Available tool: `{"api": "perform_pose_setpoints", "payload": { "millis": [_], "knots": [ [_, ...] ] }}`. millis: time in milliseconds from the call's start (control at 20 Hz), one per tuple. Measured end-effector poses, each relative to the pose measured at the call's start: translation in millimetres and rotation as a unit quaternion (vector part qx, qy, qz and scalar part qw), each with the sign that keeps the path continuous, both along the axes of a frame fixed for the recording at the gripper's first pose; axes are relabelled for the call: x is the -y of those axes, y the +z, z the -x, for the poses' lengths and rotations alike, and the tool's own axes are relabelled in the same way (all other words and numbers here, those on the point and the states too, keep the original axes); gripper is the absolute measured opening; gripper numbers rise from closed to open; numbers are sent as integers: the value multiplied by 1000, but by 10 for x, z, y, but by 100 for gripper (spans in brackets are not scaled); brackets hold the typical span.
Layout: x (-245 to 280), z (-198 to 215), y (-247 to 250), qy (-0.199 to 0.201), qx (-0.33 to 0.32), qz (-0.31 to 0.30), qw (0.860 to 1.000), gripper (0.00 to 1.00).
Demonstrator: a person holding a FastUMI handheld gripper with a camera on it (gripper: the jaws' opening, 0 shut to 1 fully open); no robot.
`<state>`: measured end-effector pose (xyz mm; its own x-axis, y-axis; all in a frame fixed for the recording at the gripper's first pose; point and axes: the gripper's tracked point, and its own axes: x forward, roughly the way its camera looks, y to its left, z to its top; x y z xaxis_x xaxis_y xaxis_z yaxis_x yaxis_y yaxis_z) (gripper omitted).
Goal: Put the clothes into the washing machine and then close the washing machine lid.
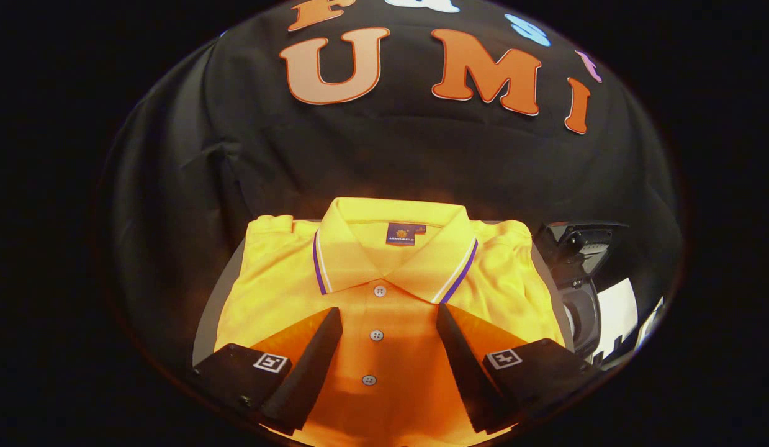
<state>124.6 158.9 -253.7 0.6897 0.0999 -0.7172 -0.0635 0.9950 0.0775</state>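
A folded yellow polo shirt (384, 292) lies flat on a grey surface, its collar trimmed in purple and white, its button placket running toward me. My gripper (389, 318) stands open just over the shirt's chest, one black finger (316, 354) on each side of the placket, with the buttons between them. Nothing is pinched between the fingers. To the right of the shirt stands the washing machine (583, 310), its dark lid (580, 245) raised and the round drum opening partly visible.
The grey tabletop (213, 310) shows as a narrow strip along the shirt's left side. Black cloth hangs behind and around the table. A bright white panel (617, 310) sits beyond the machine on the right.
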Motion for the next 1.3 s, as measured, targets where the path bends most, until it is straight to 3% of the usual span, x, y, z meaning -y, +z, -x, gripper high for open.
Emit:
{"api": "perform_pose_setpoints", "payload": {
  "millis": [250,450,500,650,750,800,1000,1050,1300],
  "knots": [
    [-36,-8,7,5,-25,6,1000,100],
    [-86,-4,30,44,-35,15,998,72],
    [-85,-3,54,47,-37,20,998,54],
    [-46,-32,49,43,-42,50,997,30],
    [-77,-46,39,45,-43,55,997,29],
    [-77,-29,59,44,-45,53,997,21],
    [-66,-31,60,33,-48,25,998,21],
    [-69,-15,63,33,-50,25,998,11],
    [-64,-28,76,33,-34,15,999,8]
  ]
}}
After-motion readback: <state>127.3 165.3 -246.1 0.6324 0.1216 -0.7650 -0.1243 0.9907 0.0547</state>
